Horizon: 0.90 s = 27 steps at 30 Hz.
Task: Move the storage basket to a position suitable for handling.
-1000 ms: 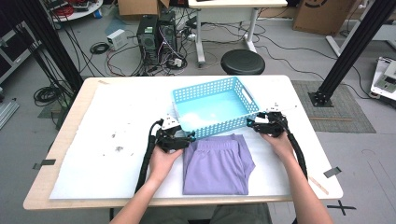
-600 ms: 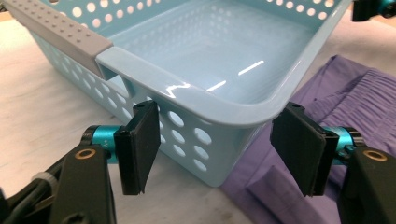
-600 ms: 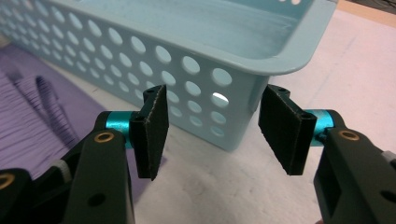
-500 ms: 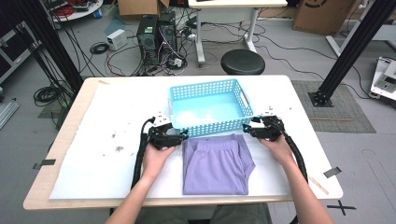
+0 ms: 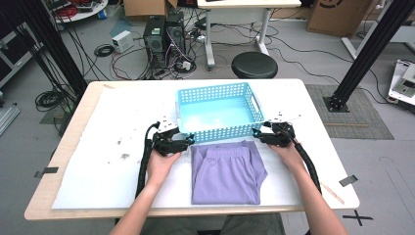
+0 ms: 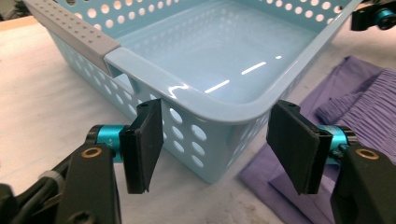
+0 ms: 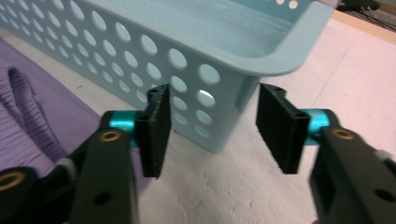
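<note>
Two grippers at basket corners

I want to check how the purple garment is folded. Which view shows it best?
The high view: the whole folded purple garment lies flat before the basket. The left gripper view catches its pleated corner; the right gripper view, one edge.

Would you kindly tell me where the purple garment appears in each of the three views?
High view: garment lies bottom centre, just in front of the basket.
Left gripper view: garment at the right edge, beside the basket's corner.
Right gripper view: garment at the left edge.
Shared landmark: the basket, next to the garment in every view.
</note>
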Each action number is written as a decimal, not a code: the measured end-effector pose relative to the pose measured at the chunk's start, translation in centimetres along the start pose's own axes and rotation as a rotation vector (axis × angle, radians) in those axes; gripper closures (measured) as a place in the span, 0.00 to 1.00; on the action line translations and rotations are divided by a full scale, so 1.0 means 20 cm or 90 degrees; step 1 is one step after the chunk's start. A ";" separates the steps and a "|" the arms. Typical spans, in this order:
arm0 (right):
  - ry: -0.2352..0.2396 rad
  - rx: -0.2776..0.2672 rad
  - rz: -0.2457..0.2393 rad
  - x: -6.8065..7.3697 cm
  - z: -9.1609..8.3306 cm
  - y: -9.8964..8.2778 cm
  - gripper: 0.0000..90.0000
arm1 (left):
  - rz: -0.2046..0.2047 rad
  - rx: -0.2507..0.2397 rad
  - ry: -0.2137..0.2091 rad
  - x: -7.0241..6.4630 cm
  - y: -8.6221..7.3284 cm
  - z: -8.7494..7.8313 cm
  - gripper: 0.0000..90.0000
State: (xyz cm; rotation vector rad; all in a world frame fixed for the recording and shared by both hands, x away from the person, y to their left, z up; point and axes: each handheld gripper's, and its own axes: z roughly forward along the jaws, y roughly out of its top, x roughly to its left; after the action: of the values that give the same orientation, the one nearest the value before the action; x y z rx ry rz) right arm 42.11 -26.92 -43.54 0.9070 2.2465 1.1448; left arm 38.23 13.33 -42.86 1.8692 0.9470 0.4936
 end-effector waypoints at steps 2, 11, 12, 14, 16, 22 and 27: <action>0.005 0.017 0.029 0.01 -0.02 0.00 0.59 | -0.002 -0.001 0.004 0.00 0.01 0.00 0.41; -0.002 0.024 0.019 0.03 -0.09 -0.02 0.63 | 0.012 -0.014 -0.003 -0.01 0.05 0.04 0.45; -0.004 0.029 0.021 0.04 -0.10 -0.03 0.63 | 0.014 -0.015 -0.002 -0.01 0.05 0.05 0.45; -0.004 0.029 0.025 0.03 -0.11 -0.04 0.63 | 0.016 -0.016 -0.003 -0.01 0.06 0.05 0.45; -0.002 0.027 0.019 0.04 -0.12 -0.04 0.63 | 0.018 -0.013 -0.006 -0.01 0.06 0.05 0.45; 0.002 0.029 0.016 0.05 -0.15 -0.06 0.64 | 0.019 -0.011 -0.012 -0.02 0.06 0.05 0.45; -0.002 0.028 0.020 0.05 -0.16 -0.06 0.63 | 0.019 -0.013 -0.010 -0.03 0.05 0.05 0.45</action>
State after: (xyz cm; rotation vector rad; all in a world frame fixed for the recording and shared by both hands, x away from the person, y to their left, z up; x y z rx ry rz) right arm 38.98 -28.39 -42.97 0.9643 2.2710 1.1104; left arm 38.99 12.06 -42.32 1.8681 0.9017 0.5050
